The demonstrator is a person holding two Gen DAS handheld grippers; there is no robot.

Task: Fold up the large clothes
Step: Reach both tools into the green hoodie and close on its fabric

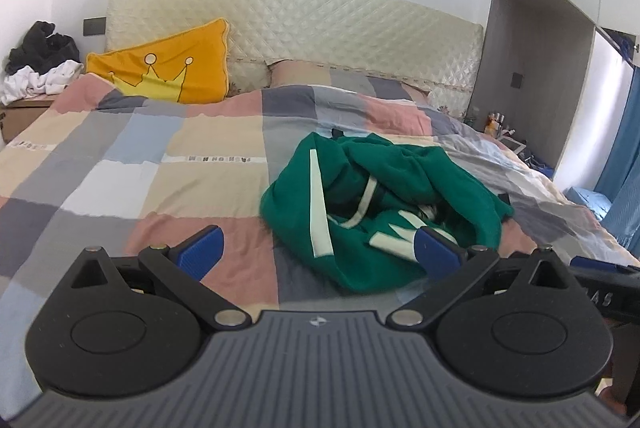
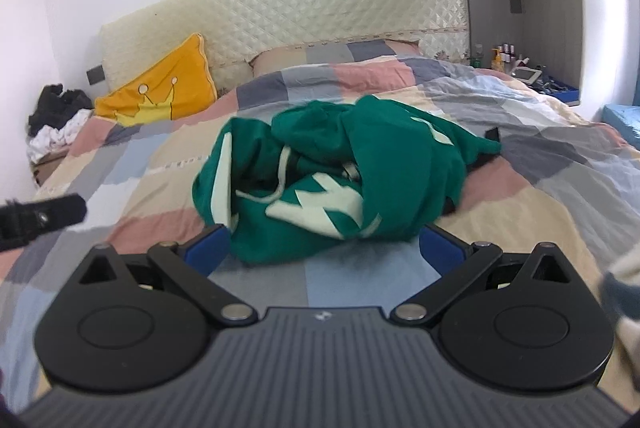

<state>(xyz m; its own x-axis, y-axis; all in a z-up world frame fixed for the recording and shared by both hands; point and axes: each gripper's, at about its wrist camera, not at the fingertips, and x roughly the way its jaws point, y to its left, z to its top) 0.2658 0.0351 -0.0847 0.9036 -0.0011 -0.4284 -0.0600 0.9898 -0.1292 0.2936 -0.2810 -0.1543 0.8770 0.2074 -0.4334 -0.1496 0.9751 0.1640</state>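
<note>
Left gripper [image 1: 320, 248] wide, empty | right gripper [image 2: 325, 246] wide, empty | green hoodie [image 2: 332, 180] crumpled, cream stripes and drawstring, mid-bed [image 1: 120, 164] | garment lettering unreadable

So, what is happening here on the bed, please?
A person holds two grippers over a crumpled green hoodie on the patchwork duvet. The left gripper and the right gripper are both open and grip nothing. The hoodie lies bunched up; folding has not started.
</note>
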